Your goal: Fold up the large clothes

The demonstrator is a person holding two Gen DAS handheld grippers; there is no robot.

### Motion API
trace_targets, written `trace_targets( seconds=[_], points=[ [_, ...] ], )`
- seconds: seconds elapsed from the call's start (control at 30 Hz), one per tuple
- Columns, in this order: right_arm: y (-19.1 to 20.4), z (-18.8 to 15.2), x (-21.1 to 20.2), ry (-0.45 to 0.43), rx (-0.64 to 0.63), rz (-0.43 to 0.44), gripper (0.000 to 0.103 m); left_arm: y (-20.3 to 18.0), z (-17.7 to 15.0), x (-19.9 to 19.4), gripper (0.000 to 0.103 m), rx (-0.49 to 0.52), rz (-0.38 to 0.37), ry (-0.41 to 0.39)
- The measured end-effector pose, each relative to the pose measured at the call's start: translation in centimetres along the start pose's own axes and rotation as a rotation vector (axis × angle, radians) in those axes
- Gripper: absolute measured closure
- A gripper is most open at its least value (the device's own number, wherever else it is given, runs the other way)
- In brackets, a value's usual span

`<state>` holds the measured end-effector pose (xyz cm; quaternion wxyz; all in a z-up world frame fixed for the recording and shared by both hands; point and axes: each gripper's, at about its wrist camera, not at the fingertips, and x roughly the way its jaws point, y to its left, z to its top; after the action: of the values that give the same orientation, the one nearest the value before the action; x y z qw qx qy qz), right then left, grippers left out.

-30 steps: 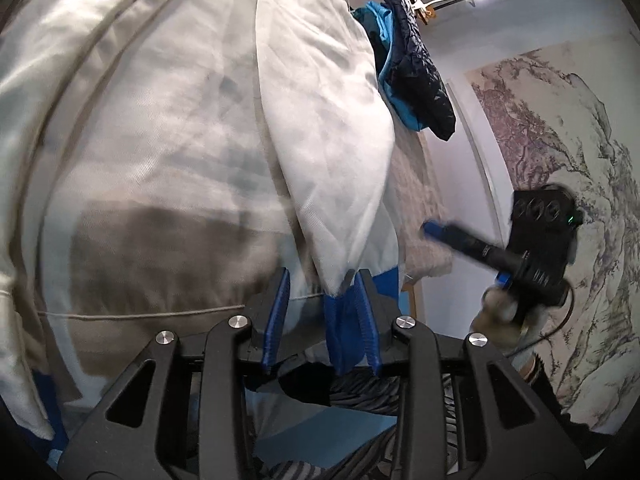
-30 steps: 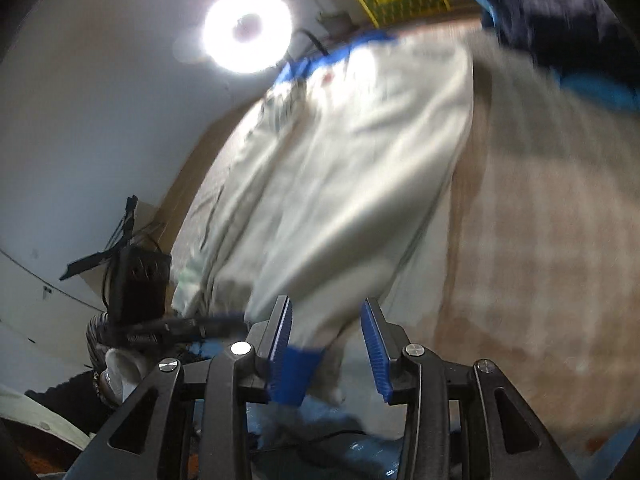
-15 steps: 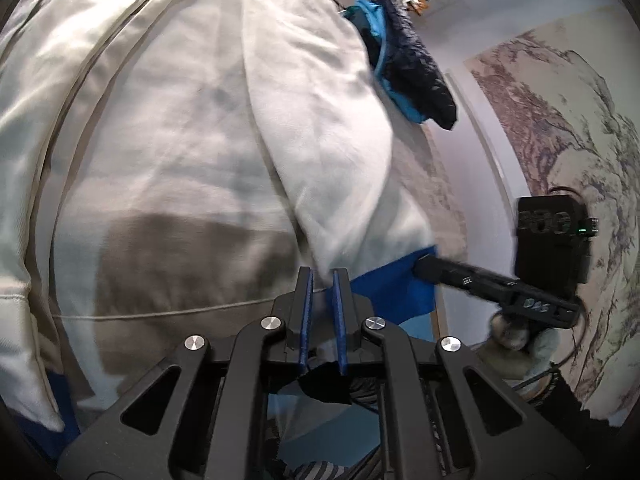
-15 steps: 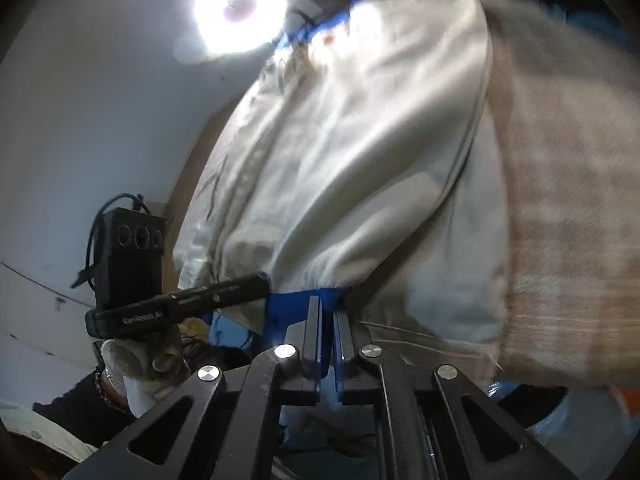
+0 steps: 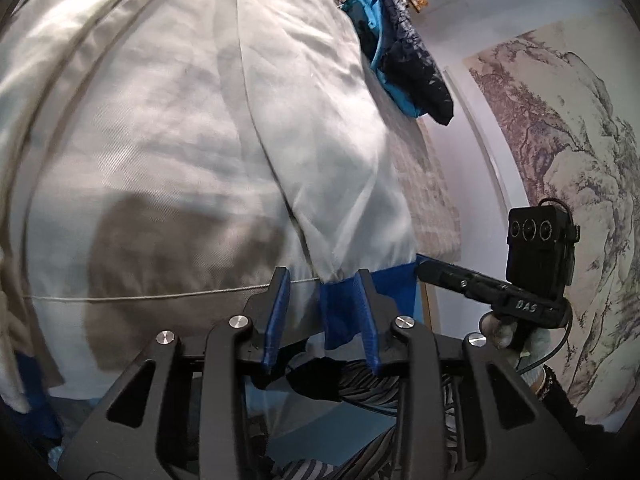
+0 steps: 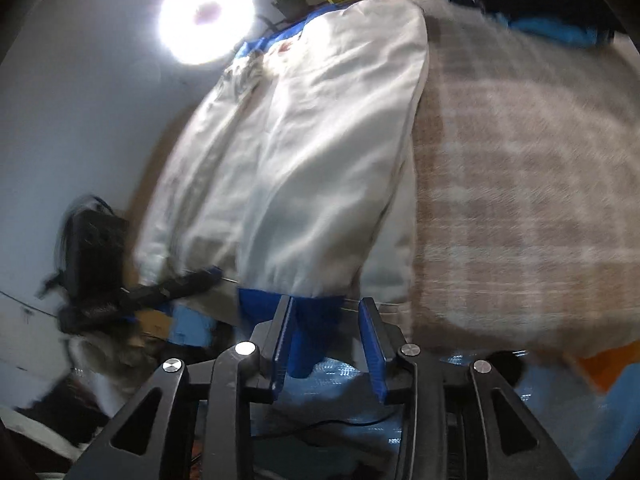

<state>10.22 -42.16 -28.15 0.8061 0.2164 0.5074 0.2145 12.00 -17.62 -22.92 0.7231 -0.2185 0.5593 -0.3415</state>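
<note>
Your left gripper (image 5: 322, 312) and right gripper (image 6: 327, 342) both stand spread with the blue cuff (image 5: 340, 312) loose between their fingers, so the white jacket (image 5: 180, 140), reaching toward 12 o'clock across the checked blanket (image 6: 520, 200), lies flat for folding

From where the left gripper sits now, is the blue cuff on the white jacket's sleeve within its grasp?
Probably yes. The left gripper is open, and the blue cuff of the white jacket already hangs between its fingers, beside the right one. Nothing blocks it; closing should catch it.
</note>
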Motion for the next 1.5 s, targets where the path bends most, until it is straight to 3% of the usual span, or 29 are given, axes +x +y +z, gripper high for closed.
trace_targets(
  seconds=[0.17, 0.3, 0.4, 0.5, 0.7, 0.77, 0.87, 0.93, 1.03, 1.13, 1.2, 1.3, 1.37, 1.5],
  points=[
    [-2.0, 0.0, 2.0, 0.015, 0.107, 0.116, 0.064, -0.4, 0.0, 1.3, 0.071, -0.004, -0.02, 0.002],
    [-3.1, -0.1, 2.2, 0.008, 0.178, 0.205, 0.063, -0.9, 0.0, 1.7, 0.09, 0.049, 0.043, 0.001],
    [-4.3, -0.2, 1.1, -0.041, 0.226, 0.221, 0.061, -1.1, -0.2, 1.8, 0.091, 0.081, 0.079, -0.007],
    [-4.8, 0.2, 0.7, -0.075, 0.242, 0.181, 0.065, -1.6, -0.5, 1.8, 0.091, 0.122, 0.11, -0.013],
    [-2.3, 2.4, 2.3, -0.064, 0.06, 0.033, 0.065, -2.0, -0.7, 1.8, 0.091, 0.158, 0.133, -0.013],
    [-2.5, 2.8, 3.2, -0.057, 0.051, 0.016, 0.072, -2.0, -0.8, 1.8, 0.091, 0.161, 0.135, -0.012],
    [-2.7, 3.2, 2.4, -0.067, 0.074, 0.009, 0.093, -2.2, -0.9, 1.8, 0.091, 0.179, 0.148, -0.013],
    [-2.2, 2.9, 0.8, -0.092, 0.089, -0.014, 0.095, -2.4, -0.9, 1.9, 0.091, 0.193, 0.154, -0.013],
    [-0.4, 2.4, -0.2, -0.106, -0.011, -0.15, 0.099, -2.4, -1.0, 2.0, 0.091, 0.201, 0.159, -0.014],
    [0.5, 2.1, 2.1, -0.053, -0.104, -0.284, 0.1, -2.9, -1.1, 1.5, 0.091, 0.215, 0.173, -0.015],
    [0.2, 2.0, 2.7, -0.034, -0.114, -0.296, 0.1, -3.5, -1.6, 0.6, 0.091, 0.237, 0.18, -0.04],
    [-0.3, 2.0, 1.3, -0.059, -0.098, -0.244, 0.096, -4.9, -2.1, -0.9, 0.091, 0.285, 0.173, -0.091],
    [-0.6, 2.0, -0.3, -0.102, -0.075, -0.224, 0.08, -6.1, -2.3, -1.1, 0.091, 0.319, 0.152, -0.111],
    [-1.4, 1.6, -3.8, -0.186, -0.018, -0.184, 0.079, -8.4, -2.5, 1.4, 0.091, 0.397, 0.13, -0.074]
  ],
)
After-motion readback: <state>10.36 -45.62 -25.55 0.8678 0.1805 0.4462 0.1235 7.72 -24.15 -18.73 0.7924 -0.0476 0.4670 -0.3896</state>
